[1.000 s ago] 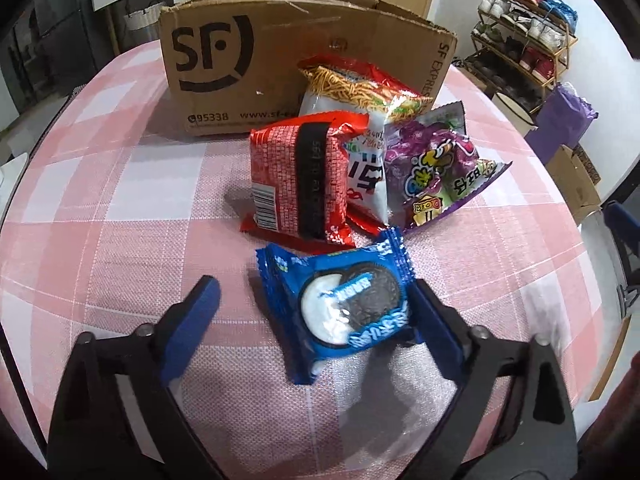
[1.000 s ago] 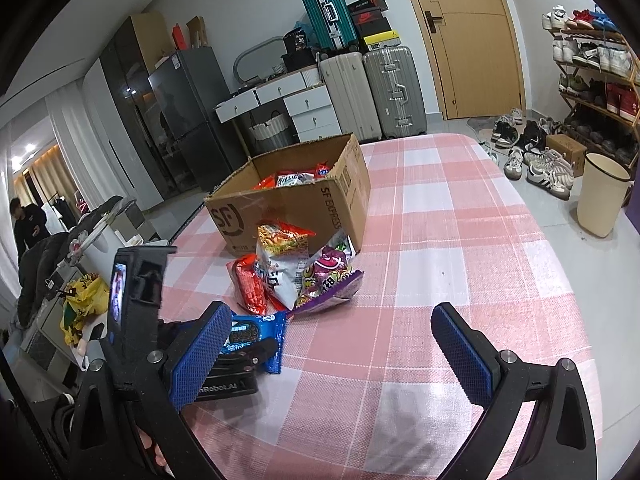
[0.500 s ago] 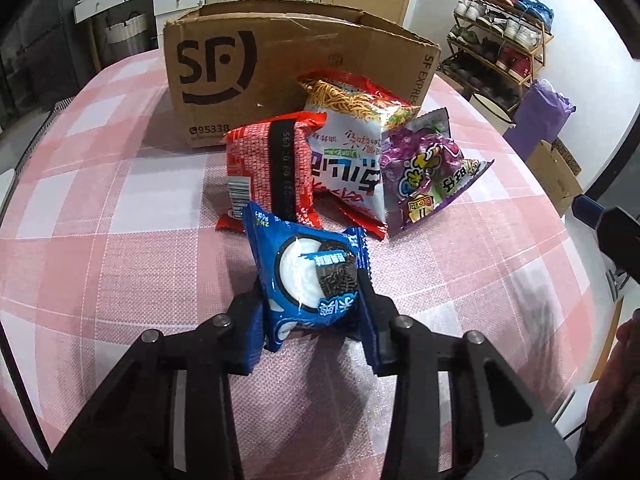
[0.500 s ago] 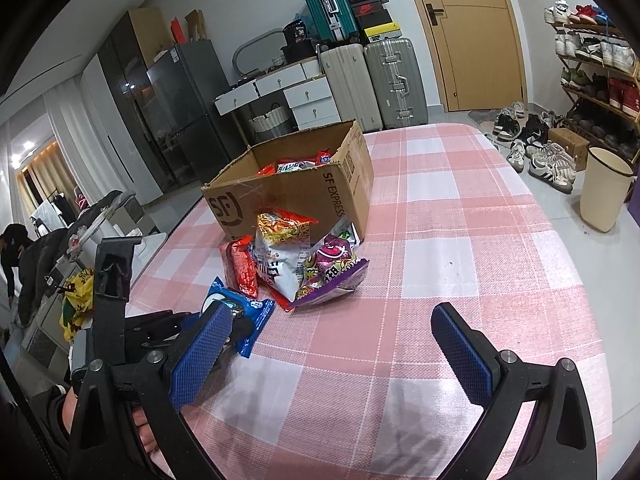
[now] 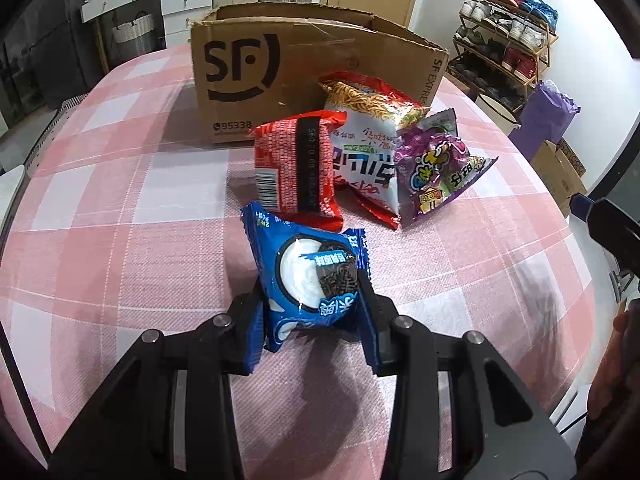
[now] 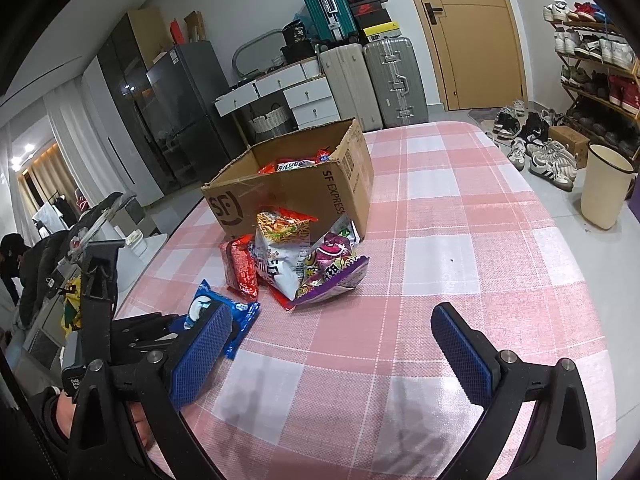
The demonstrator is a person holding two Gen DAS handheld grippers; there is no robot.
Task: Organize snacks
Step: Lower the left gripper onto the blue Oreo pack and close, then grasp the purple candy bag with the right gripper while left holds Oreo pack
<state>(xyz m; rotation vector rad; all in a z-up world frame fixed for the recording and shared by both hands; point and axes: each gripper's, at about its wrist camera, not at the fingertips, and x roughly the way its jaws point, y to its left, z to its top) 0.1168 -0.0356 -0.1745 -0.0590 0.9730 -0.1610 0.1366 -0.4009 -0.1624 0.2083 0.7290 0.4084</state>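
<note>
Left gripper: I have my left gripper (image 5: 312,322) pinching the blue cookie packet (image 5: 310,280), its blue pads pressed into the glossy, crinkled sides; the packet is tilted up just above the cloth.
Right gripper: my right gripper (image 6: 334,354) is spread wide with nothing between its ribbed blue pads (image 6: 460,352), over the near table.
Snack pile: red packet (image 5: 298,170), white noodle bag (image 5: 368,144) and purple candy bag (image 5: 438,164) lean together, shiny foil, touching each other just in front of the box.
Box: the brown cardboard box (image 6: 316,200) is open-topped, its flaps creased, with more packets inside.
Surface: pink-and-white checked tablecloth (image 6: 460,220), woven texture, rounded table edge.
Room: I see suitcases (image 6: 388,76) by a wooden door, and a shoe rack (image 6: 592,60) to the right.
Open room: bare cloth lies right of the pile and the box.
</note>
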